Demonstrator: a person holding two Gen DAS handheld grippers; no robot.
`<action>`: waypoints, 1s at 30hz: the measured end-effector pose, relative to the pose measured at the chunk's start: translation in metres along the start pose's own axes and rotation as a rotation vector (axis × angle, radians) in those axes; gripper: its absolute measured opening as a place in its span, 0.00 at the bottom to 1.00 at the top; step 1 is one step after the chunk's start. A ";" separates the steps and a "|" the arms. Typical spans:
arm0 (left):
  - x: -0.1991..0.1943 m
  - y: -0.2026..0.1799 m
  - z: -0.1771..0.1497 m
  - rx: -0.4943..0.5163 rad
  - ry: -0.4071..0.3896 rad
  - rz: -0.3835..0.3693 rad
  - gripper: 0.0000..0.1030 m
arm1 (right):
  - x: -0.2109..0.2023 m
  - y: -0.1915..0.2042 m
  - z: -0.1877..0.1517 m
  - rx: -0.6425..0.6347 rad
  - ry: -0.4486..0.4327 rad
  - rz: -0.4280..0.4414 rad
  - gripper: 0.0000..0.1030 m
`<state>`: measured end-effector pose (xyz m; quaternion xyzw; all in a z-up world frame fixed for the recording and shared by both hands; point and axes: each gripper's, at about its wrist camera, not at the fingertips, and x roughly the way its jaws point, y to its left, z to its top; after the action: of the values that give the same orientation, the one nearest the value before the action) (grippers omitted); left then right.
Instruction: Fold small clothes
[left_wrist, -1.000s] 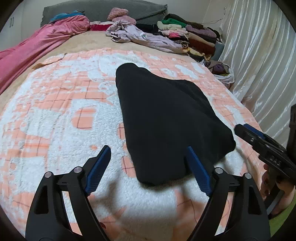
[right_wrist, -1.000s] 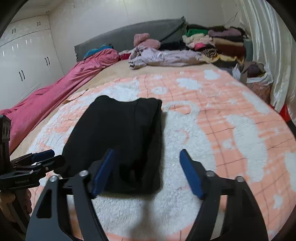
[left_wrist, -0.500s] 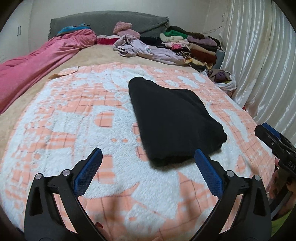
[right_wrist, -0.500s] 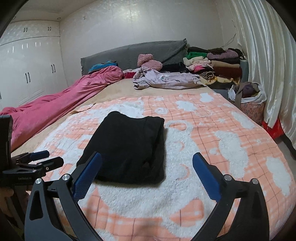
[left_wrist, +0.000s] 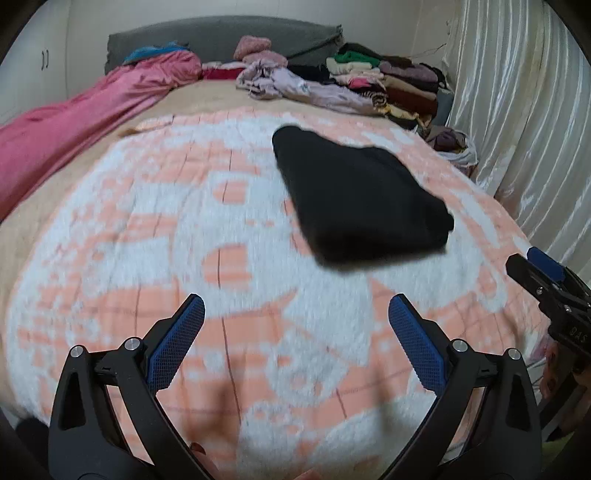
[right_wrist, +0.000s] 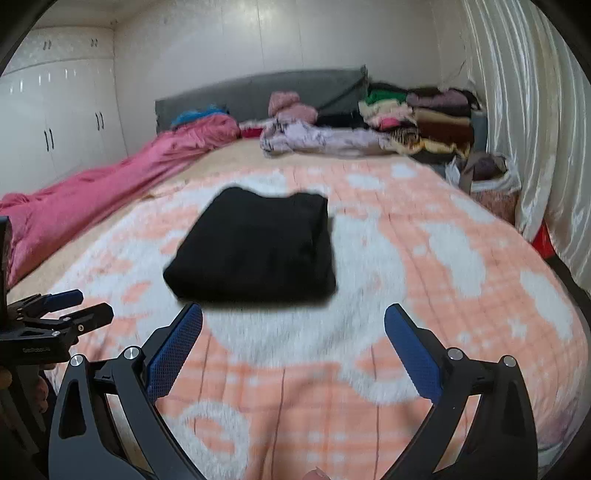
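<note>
A black garment (left_wrist: 362, 195) lies folded into a flat rectangle on the orange-and-white fleece blanket (left_wrist: 184, 240); it also shows in the right wrist view (right_wrist: 255, 247). My left gripper (left_wrist: 295, 343) is open and empty, held back from the garment's near edge. My right gripper (right_wrist: 293, 350) is open and empty, also short of the garment. The right gripper shows at the right edge of the left wrist view (left_wrist: 546, 277), and the left gripper at the left edge of the right wrist view (right_wrist: 55, 314).
A pink quilt (right_wrist: 110, 184) runs along the left side of the bed. Loose lilac clothes (right_wrist: 317, 140) and a stack of folded clothes (right_wrist: 417, 118) sit by the grey headboard (right_wrist: 258, 88). A bag (right_wrist: 487, 177) and curtains (right_wrist: 535, 129) stand at the right.
Both grippers have pulled back from the folded black garment toward the near edge of the bed, staying open. The garment lies still.
</note>
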<state>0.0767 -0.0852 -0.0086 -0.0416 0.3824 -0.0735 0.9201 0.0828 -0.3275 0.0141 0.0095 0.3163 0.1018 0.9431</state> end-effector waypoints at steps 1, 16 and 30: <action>0.002 0.001 -0.005 -0.009 0.015 -0.001 0.91 | 0.003 0.000 -0.004 -0.001 0.018 -0.004 0.96; 0.003 0.008 -0.015 -0.027 0.035 0.002 0.91 | 0.016 -0.009 -0.031 0.032 0.105 -0.029 0.96; 0.002 0.010 -0.015 -0.030 0.041 0.006 0.91 | 0.009 -0.007 -0.025 0.025 0.087 -0.032 0.96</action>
<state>0.0686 -0.0759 -0.0215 -0.0526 0.4022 -0.0657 0.9117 0.0762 -0.3336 -0.0122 0.0117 0.3582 0.0832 0.9299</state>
